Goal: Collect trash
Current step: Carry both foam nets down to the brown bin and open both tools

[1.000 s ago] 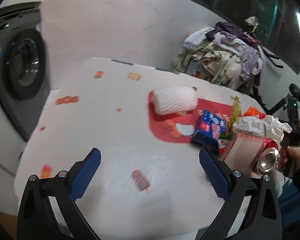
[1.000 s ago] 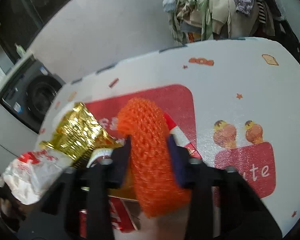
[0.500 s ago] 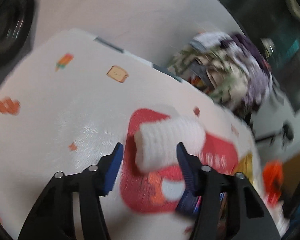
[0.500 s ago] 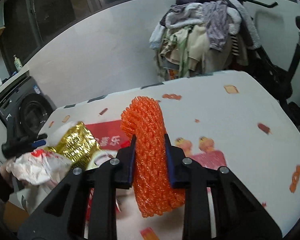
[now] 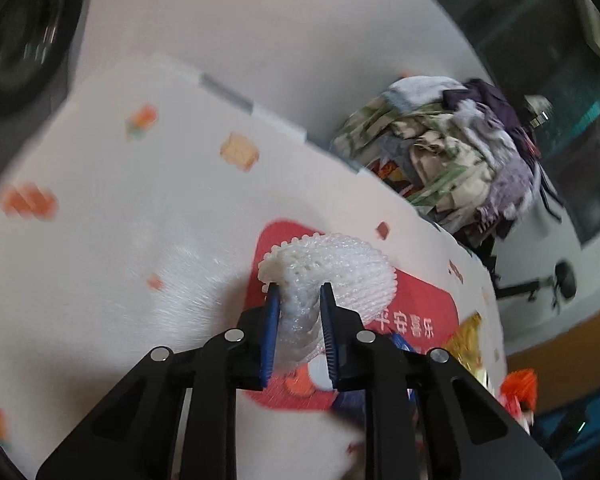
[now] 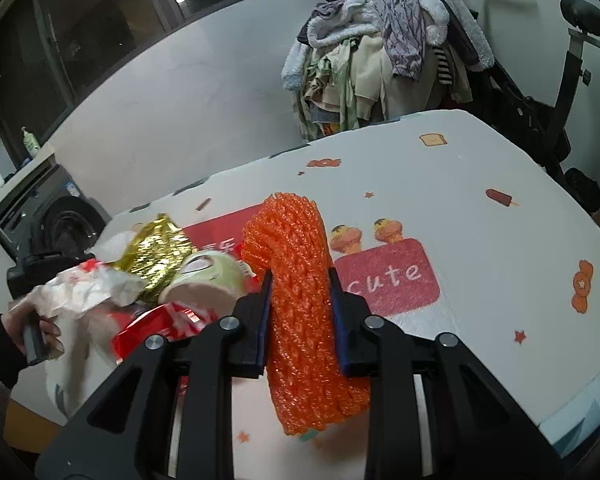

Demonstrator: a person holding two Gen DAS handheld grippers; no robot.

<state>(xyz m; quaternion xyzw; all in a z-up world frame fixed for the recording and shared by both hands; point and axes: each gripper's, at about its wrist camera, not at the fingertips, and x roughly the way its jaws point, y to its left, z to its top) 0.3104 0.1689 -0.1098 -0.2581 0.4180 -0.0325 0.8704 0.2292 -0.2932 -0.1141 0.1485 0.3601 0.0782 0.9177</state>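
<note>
My left gripper (image 5: 298, 304) is shut on a white foam net sleeve (image 5: 340, 268), which bulges above the blue pads over the red patch of the white table mat (image 5: 100, 264). My right gripper (image 6: 300, 292) is shut on an orange foam net sleeve (image 6: 300, 264) and holds it upright above the table. To its left lies a trash pile: gold foil wrapper (image 6: 156, 252), paper cup (image 6: 208, 284), crumpled white wrapper (image 6: 80, 288), red packet (image 6: 156, 324). The orange sleeve also shows at the left wrist view's right edge (image 5: 520, 386).
A heap of clothes (image 6: 384, 52) on a rack stands behind the table. A washing machine (image 6: 64, 224) is at the far left. An exercise bike (image 6: 572, 80) stands at the right. The table's front edge (image 6: 580, 412) is close.
My left gripper moved forward from open over bare mat and closed on the white foam sleeve. My right gripper rose and pulled back with the orange sleeve.
</note>
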